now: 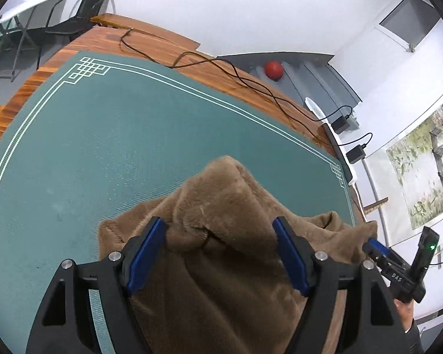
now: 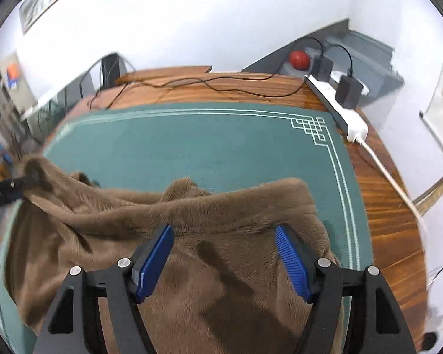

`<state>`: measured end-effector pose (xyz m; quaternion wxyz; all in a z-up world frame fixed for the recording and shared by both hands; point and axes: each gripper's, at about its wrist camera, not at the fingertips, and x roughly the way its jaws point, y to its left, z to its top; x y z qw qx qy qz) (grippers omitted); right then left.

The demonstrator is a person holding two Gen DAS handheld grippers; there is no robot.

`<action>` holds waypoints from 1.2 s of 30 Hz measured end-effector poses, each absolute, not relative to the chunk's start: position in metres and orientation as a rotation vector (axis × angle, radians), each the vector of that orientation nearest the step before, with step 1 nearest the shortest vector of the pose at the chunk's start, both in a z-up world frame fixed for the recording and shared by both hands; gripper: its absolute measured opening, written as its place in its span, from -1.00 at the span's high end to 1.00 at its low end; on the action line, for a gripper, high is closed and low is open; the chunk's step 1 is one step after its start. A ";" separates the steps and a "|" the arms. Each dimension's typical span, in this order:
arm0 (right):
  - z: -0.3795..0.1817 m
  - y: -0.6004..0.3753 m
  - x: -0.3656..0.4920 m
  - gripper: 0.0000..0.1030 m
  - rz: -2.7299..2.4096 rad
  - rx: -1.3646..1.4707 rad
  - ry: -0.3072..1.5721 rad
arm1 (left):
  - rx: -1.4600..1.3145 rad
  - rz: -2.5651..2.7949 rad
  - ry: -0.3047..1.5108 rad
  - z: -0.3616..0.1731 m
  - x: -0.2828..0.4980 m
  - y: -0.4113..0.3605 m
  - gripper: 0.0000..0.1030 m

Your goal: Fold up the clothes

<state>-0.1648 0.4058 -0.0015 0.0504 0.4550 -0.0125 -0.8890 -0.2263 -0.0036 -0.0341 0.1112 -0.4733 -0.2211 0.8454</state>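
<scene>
While a brown fleece garment lies bunched on a green mat covering a wooden table, the left gripper hangs over it, blue pads spread apart with fabric heaped between them. The right gripper is likewise spread wide above the fleece, clamping nothing. Black cables and a white power strip sit along the table's far edge.
</scene>
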 end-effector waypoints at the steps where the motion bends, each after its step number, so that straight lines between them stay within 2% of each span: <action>1: -0.004 0.408 -0.164 -0.43 -2.698 1.400 -0.053 | -1.389 2.481 -0.626 -0.033 -0.225 -0.001 -0.53; 8: -0.013 0.399 -0.151 -0.43 -2.619 1.468 -0.036 | -1.365 2.426 -0.344 -0.024 -0.217 0.040 -0.53; 11: -0.024 0.385 -0.158 -0.44 -2.570 1.534 0.087 | -1.424 2.442 -0.218 -0.032 -0.229 0.057 -0.53; 13: -0.033 0.375 -0.164 -0.44 -2.543 1.580 0.179 | -1.509 2.452 -0.220 -0.044 -0.244 0.056 -0.53; 15: -0.042 0.379 -0.174 -0.44 -2.548 1.619 0.174 | -1.567 2.465 -0.243 -0.054 -0.256 0.054 -0.53; 20: -0.053 0.416 -0.198 -0.44 -2.594 1.673 -0.070 | -1.587 2.511 -0.243 -0.064 -0.263 0.048 -0.53; 23: -0.054 0.412 -0.204 -0.45 -2.593 1.692 -0.043 | -1.589 2.519 -0.166 -0.064 -0.259 0.053 -0.53; 26: -0.053 0.399 -0.204 -0.49 -2.587 1.708 0.084 | -1.577 2.497 -0.201 -0.057 -0.254 0.048 -0.53; 30: -0.036 0.402 -0.191 -0.49 -2.591 1.654 0.020 | -1.540 2.483 -0.339 -0.037 -0.236 0.027 -0.53; 36: -0.003 0.410 -0.147 -0.49 -2.588 1.540 -0.018 | -1.518 2.511 -0.369 -0.011 -0.182 -0.002 -0.53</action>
